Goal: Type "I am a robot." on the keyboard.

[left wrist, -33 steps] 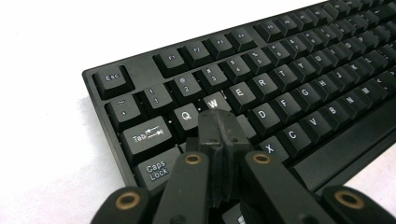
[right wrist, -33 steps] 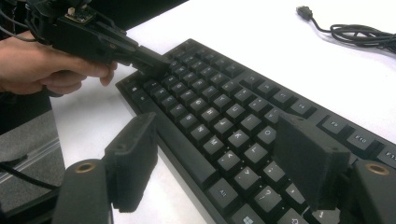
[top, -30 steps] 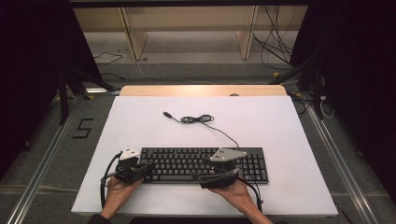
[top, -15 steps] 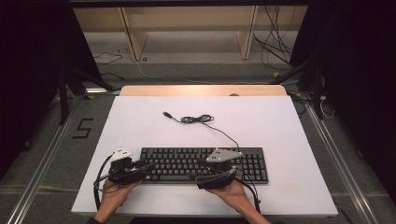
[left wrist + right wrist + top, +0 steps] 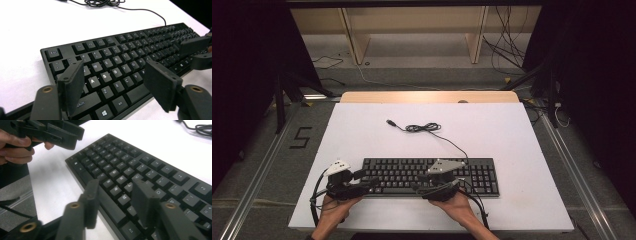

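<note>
A black keyboard lies flat on the white table, its thin black cable coiled behind it. My left gripper hovers at the keyboard's left end. Its jaws have just been opening and stand wide over the letter keys, with nothing between them. My right gripper points left along the front edge. Its jaws have just been closing and stand partly apart above the bottom key rows, gripping nothing. The keyboard rests untouched.
Past the table's far edge is a wooden strip, with shelving legs and loose cables on the floor behind it. The table's front edge runs just below the person's hands. Bare white surface lies to the right of and behind the keyboard.
The left gripper's jaws have spread apart and it has eased slightly left off the keyboard's end. The right gripper's jaws have narrowed. The keyboard and cable have stayed put.
</note>
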Action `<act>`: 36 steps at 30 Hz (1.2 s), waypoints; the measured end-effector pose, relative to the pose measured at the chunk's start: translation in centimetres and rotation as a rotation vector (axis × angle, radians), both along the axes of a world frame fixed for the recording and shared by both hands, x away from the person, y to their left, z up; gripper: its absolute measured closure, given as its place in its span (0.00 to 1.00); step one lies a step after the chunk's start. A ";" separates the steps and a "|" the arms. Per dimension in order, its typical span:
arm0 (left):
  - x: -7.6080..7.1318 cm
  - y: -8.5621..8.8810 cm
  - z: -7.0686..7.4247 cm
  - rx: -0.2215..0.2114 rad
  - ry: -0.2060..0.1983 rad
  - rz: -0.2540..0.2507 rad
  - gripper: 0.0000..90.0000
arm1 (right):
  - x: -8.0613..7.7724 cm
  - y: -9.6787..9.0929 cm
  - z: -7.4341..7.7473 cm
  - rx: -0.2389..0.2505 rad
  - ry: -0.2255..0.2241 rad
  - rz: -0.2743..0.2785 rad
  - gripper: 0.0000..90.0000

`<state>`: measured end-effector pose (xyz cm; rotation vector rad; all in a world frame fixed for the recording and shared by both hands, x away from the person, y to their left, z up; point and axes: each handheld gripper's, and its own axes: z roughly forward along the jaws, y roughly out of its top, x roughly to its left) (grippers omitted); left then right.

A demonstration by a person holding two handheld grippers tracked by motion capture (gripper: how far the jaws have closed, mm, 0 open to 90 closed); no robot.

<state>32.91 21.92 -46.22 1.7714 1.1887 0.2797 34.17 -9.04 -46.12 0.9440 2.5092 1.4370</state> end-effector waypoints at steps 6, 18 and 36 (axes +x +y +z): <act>-0.2 0.2 0.2 -0.013 -0.007 0.010 0.34 | 0.1 0.6 -0.2 -0.015 0.009 0.015 0.86; -0.9 0.1 0.4 -0.027 -0.022 0.003 0.32 | 0.3 1.6 -0.9 -0.074 0.008 0.035 1.00; -1.3 0.0 0.5 -0.037 -0.041 -0.007 0.32 | 0.3 2.3 -1.7 -0.134 0.004 0.039 1.00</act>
